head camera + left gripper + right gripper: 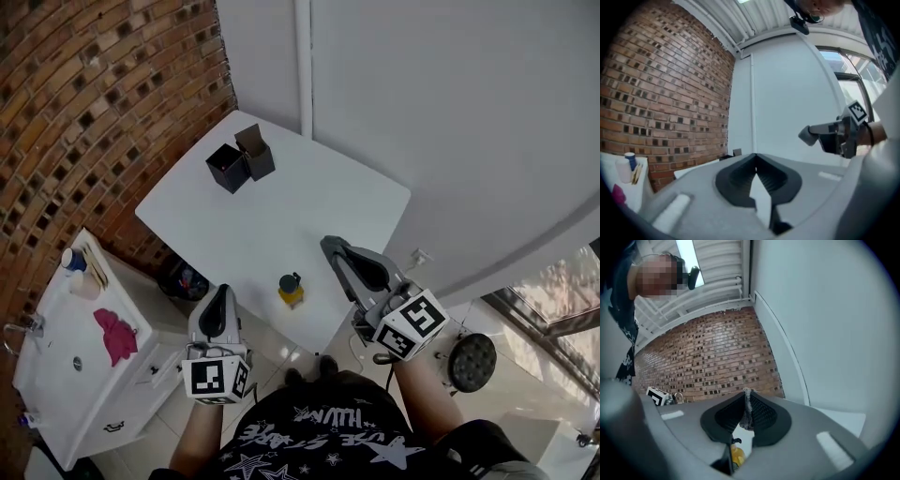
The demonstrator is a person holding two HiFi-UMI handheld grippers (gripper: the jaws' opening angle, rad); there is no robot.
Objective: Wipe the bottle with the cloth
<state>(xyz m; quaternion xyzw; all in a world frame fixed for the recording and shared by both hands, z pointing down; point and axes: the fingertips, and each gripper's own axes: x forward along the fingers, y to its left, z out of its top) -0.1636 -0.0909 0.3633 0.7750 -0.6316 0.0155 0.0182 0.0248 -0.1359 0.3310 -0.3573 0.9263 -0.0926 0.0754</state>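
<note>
On the white worktop (281, 206), near its front edge, sat the yellow bottle (291, 289). L hand-held gripper (755, 157) was shut, empty; R hand-held gripper (747, 393) pinched what looked like grey cloth (748, 411). Best seemed: L to steady bottle before wiping

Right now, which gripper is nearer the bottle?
Right, narrowly. Right gripper, shut on the cloth, hovers just right of the bottle; left gripper is farther off to its left.

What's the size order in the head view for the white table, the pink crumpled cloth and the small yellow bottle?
Largest: white table
Next: pink crumpled cloth
Smallest: small yellow bottle
The last two sit on different surfaces, so that gap is less sure.
</note>
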